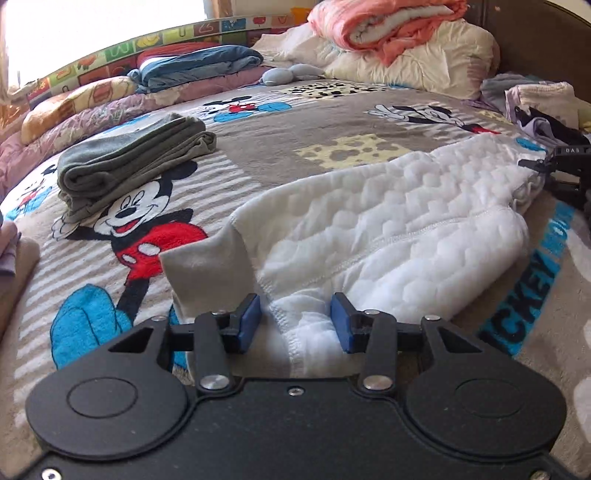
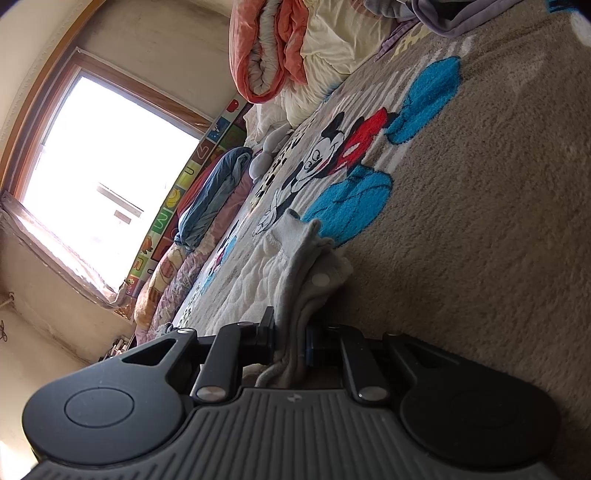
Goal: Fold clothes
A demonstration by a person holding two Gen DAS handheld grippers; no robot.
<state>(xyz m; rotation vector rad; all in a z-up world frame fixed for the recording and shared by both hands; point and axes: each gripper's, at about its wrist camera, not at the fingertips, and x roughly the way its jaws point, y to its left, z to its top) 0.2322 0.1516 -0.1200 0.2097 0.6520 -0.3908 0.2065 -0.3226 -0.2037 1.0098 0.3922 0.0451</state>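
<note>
A white quilted fleece garment [image 1: 388, 221] with a grey cuff [image 1: 207, 269] lies across the Mickey Mouse blanket [image 1: 258, 147] on the bed. My left gripper [image 1: 295, 321] is open, its blue pads [image 1: 248, 321] on either side of the garment's near seamed edge without pinching it. My right gripper [image 2: 290, 339] is tilted sideways and shut on the garment's grey edge [image 2: 303, 266], which bunches between its fingers. The right gripper also shows in the left wrist view [image 1: 546, 166] at the garment's far end.
A folded grey-green garment [image 1: 129, 162] sits at the left. Folded blue clothes [image 1: 199, 66] and a grey plush toy [image 1: 291, 74] lie at the back. An orange blanket [image 1: 388, 26] tops cream bedding. A pile of loose clothes [image 1: 535, 107] lies at the right. A window [image 2: 103, 166] is on the wall.
</note>
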